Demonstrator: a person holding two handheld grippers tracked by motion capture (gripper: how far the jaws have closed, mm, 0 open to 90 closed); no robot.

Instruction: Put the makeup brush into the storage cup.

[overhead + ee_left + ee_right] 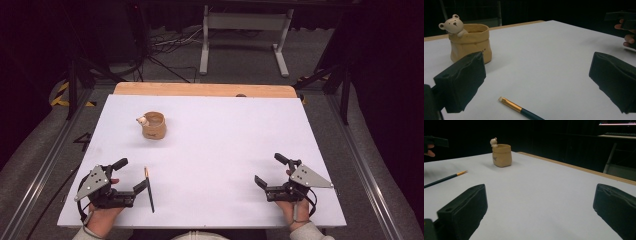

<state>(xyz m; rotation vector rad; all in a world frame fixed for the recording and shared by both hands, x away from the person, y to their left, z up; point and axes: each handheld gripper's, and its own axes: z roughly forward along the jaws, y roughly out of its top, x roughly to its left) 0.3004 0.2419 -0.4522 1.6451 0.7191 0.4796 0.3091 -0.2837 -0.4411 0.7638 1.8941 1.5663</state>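
A tan sack-shaped cup point(154, 126) with a small white bear on its rim stands on the white table top point(225, 135), left of the middle. It also appears in the left gripper view point(471, 43) and the right gripper view point(502, 155). A thin dark-handled brush point(149, 189) with a gold ferrule lies flat near the front left. My left gripper point(131, 175) rests beside it, open, and the brush point(517, 108) lies on the table low between the wide jaws point(537, 72), untouched. At the front right my right gripper point(270, 170) is open and holds nothing point(539, 200); from there the brush point(446, 178) lies far to the left.
A wooden strip point(200, 89) runs along the table's far edge. Beyond it stand a white table frame point(245, 30) and cables on the floor. Metal rails point(360, 160) flank both sides. The other hand appears at the edge of each gripper view point(627, 37) point(429, 147).
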